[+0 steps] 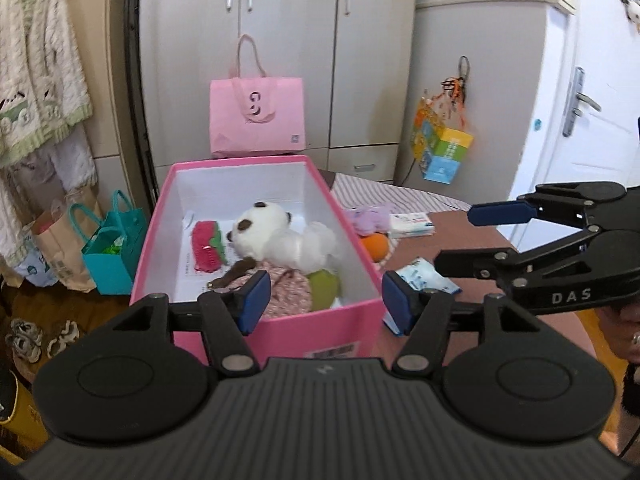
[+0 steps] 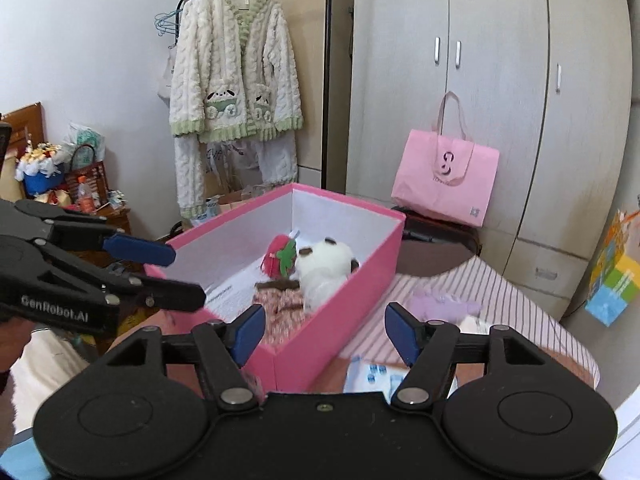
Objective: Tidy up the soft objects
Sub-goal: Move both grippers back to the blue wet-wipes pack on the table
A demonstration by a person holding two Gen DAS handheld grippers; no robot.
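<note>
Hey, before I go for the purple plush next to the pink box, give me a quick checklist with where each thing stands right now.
1. Right gripper empty, jaws apart: ok.
2. Left gripper empty, jaws apart: ok.
3. Purple plush in sight on the striped cloth, outside the pink box: ok.
4. Nothing lying on the plush: ok in the right wrist view; its far side is hidden, cannot tell.
5. Room left in the box: ok, bare white floor at the far end behind the panda plush and strawberry plush.
6. Orange ball clear of the plush: cannot tell, they look very close.
</note>
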